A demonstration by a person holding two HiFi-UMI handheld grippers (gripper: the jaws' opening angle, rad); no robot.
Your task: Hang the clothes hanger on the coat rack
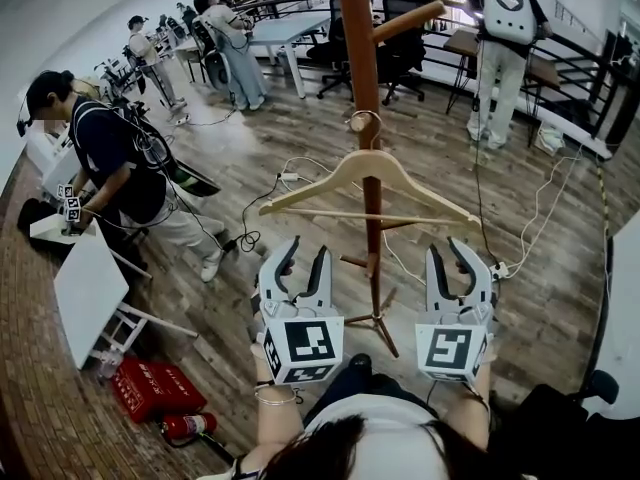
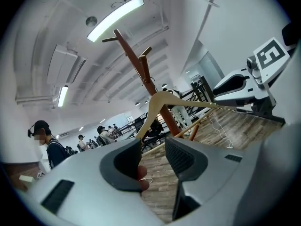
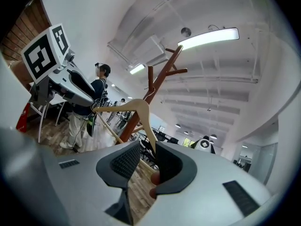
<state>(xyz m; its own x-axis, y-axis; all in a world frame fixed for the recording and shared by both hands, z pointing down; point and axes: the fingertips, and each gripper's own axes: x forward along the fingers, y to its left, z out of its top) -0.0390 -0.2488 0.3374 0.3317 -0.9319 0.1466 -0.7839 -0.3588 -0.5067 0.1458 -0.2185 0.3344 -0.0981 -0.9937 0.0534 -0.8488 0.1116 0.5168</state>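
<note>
- Head view: wood floor (image 1: 540,298) carries the coat rack (image 1: 358,48). Its pole stands upright mid-frame, feet on the floor between the two hand-held grippers.
- Clothes hanger (image 1: 322,181): wooden, with a bottom bar, and on the rack. It hangs from the pole below the upper branch, free of both hand-held grippers.
- Hanger long axis runs left-right across the view, crosswise to the way both hand-held grippers point, and is roughly level.
- Left hand-held gripper (image 1: 307,253): jaws wide. The left gripper view shows nothing between them, with the hanger ahead and above.
- Right hand-held gripper (image 1: 447,253): jaws apart and empty. The right gripper view shows the hanger ahead and off to its left.
- Key relation: the hanger sits ahead of and above both, centred between them, one arm tip over each. Neither hand is clearly nearer; the left may be by a hair.
- Hook (image 1: 365,123): looped at the pole on a small peg. Seating looks good, but how it sits on the far side is not shown.
- Judgement: the hang looks done. The next step is likely just to back the hands away without knocking the bar.
</note>
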